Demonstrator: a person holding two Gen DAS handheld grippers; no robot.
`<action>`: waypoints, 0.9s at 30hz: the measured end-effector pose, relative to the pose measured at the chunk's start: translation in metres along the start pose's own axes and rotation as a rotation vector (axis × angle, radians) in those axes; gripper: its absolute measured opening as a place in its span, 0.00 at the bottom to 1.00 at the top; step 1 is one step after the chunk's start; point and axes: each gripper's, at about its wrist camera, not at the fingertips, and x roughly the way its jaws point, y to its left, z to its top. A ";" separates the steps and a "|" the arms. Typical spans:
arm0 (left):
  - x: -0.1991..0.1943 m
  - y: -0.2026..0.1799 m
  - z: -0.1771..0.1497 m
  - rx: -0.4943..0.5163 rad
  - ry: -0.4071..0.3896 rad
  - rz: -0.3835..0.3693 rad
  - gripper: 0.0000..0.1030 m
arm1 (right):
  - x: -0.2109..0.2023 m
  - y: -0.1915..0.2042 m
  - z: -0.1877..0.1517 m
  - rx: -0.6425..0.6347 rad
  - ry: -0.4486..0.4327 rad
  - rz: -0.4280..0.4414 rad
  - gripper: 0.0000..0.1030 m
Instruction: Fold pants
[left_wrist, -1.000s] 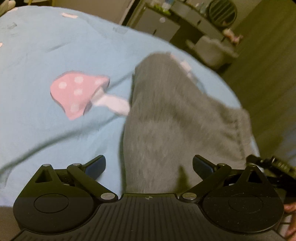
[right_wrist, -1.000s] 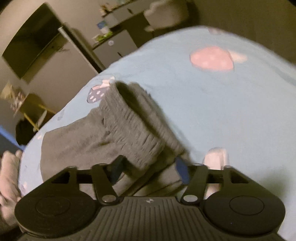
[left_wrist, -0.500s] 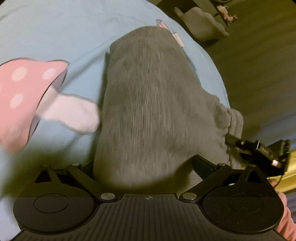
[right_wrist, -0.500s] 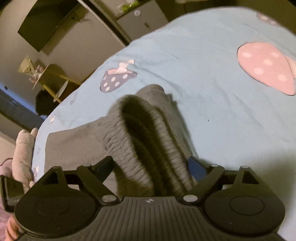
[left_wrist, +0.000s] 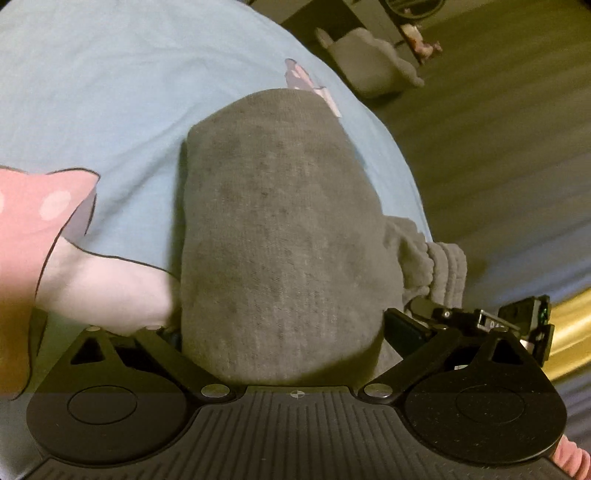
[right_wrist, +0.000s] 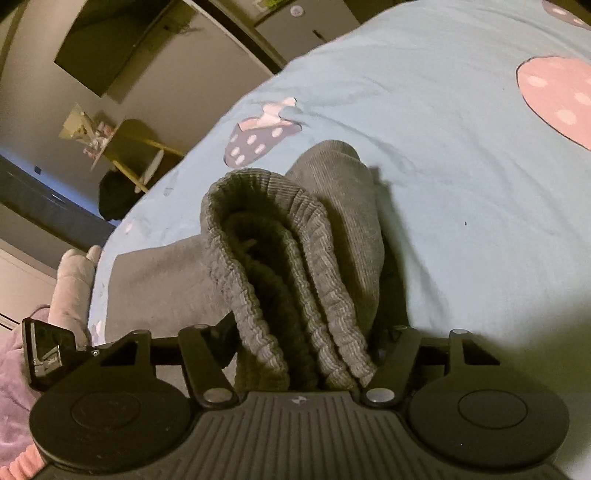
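Grey pants (left_wrist: 280, 236) lie bunched on blue bed sheet (left_wrist: 110, 92), beside pink mushroom print (left_wrist: 40, 206). Soft, light, floppy knit. Left claw (left_wrist: 284, 332) spread w/ cloth between; right claw (right_wrist: 306, 343) has just narrowed round ribbed waistband (right_wrist: 280, 273), prob. pinching it: best hold.

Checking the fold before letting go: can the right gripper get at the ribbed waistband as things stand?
Probably yes: the ribbed waistband already lies bunched between the right gripper fingers, which have just been closing, with nothing in the way.
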 end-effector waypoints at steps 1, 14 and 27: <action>0.003 -0.002 0.000 -0.004 -0.011 0.005 0.98 | 0.004 0.002 0.000 -0.011 0.015 -0.016 0.77; -0.015 -0.021 0.016 -0.021 -0.051 0.008 0.68 | -0.032 0.079 -0.004 -0.233 -0.111 -0.029 0.53; -0.039 -0.061 0.070 0.134 -0.283 0.409 0.84 | -0.062 0.118 0.054 -0.340 -0.391 -0.382 0.83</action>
